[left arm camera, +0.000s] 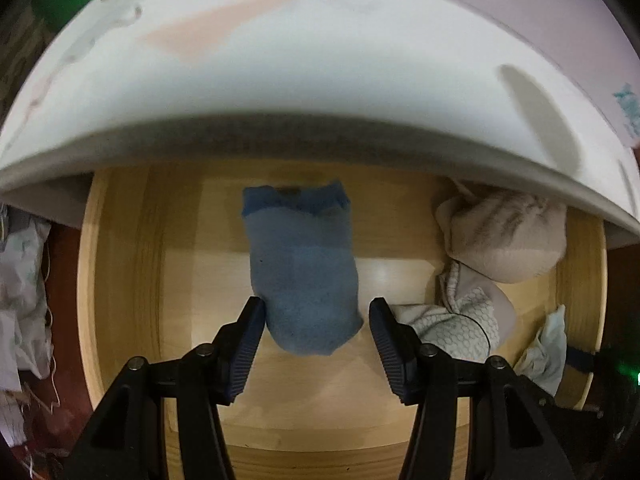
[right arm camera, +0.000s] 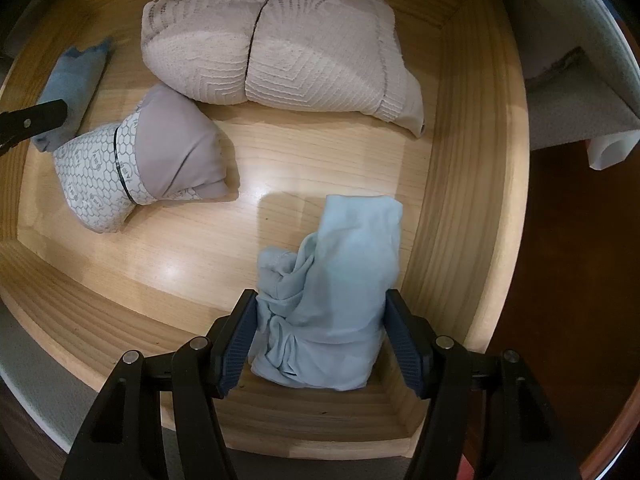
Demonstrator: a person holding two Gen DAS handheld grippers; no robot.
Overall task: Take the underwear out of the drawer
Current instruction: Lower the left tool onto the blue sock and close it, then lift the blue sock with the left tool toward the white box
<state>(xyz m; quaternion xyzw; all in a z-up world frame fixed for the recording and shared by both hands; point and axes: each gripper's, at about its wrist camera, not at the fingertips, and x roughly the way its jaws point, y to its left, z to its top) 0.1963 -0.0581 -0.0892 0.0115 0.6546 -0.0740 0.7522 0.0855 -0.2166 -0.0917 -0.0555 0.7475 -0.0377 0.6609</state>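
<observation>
Both grippers aimed straight down into the open wooden drawer (right arm camera: 452,184), one bundle each, presumably for a paired lift. Left gripper (left arm camera: 316,314) half-open astride the blue folded underwear (left arm camera: 302,264) mid-drawer, pads at its sides, no squeeze visible. Right gripper (right arm camera: 318,316) likewise astride the pale blue underwear (right arm camera: 332,300) by the drawer's right wall; beige and patterned bundles untouched.

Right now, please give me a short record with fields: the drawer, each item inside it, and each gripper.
drawer: wooden drawer, open
items: blue roll; light blue bundle; grey patterned bundle; beige folded piece
left gripper: fingers on both sides of the blue roll, not yet pressing
right gripper: fingers at both sides of the light blue bundle; contact unclear
</observation>
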